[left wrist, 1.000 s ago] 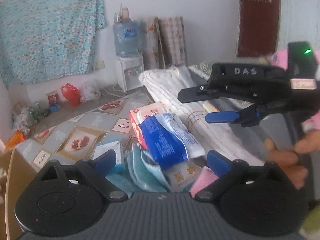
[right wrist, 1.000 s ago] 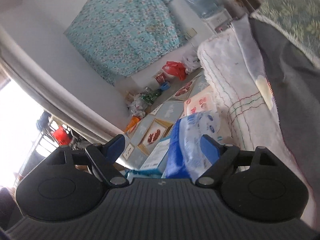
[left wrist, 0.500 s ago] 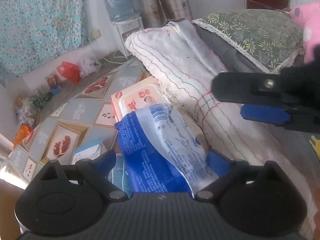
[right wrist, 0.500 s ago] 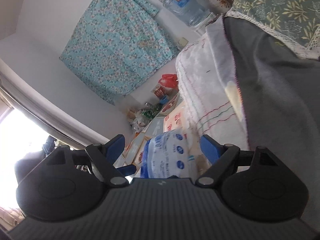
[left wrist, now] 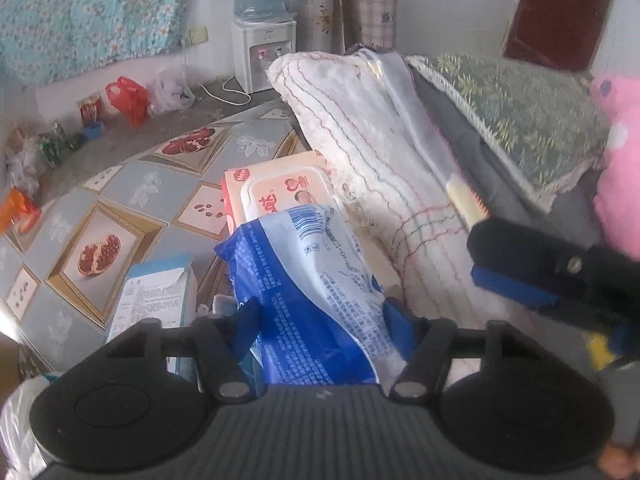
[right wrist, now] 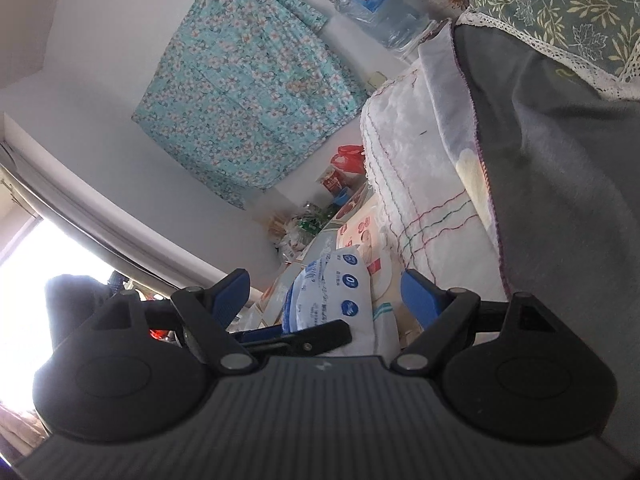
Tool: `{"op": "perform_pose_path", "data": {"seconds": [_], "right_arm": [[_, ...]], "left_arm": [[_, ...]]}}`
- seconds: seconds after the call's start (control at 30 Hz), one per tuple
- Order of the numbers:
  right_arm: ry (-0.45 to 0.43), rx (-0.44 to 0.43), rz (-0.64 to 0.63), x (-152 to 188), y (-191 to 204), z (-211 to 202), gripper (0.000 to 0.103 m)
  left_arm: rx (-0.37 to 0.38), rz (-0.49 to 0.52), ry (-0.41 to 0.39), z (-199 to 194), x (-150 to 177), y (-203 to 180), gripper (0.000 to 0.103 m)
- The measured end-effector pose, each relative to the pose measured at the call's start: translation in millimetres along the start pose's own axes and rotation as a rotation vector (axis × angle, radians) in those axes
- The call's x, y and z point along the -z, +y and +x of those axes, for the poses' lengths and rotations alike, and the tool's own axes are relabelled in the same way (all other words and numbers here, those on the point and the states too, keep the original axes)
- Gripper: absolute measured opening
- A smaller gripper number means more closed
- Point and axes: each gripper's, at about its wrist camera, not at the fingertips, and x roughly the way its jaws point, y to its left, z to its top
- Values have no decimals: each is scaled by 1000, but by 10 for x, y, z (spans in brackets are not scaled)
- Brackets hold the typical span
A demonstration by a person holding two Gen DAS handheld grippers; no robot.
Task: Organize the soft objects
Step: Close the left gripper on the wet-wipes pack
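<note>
Fingers of our left gripper (left wrist: 320, 316) pinch the blue-and-white soft pack (left wrist: 308, 280), its barcode facing up, over the pink baby-wipes pack (left wrist: 280, 188) marked "New". Left of it stands a torn carton (left wrist: 156, 292), contents perhaps tissues. Our right gripper (right wrist: 326, 292) hangs spread, holding nothing.

Left gripper (left wrist: 320, 320) clamps something between its fingers; right gripper (right wrist: 326, 292) gapes wide.

blue-and-white pack (left wrist: 316, 280) is sitting tilted, leaning toward twelve o'clock over the pink wipes pack (left wrist: 276, 192), which is lying flat beside the white blanket (left wrist: 372, 152).
</note>
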Motion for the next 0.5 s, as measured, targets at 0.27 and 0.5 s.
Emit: {"op": "perform_pose_path", "data": {"seconds": [0.27,0.5], "right_arm": [[-39,-82,10,2,46,-98,83],[-43,-167,13,5,130,-202,83]], "left_arm": [[91,-89,-22,-304,28,115,59],[199,-116,-92,-943,230,209,59]]}}
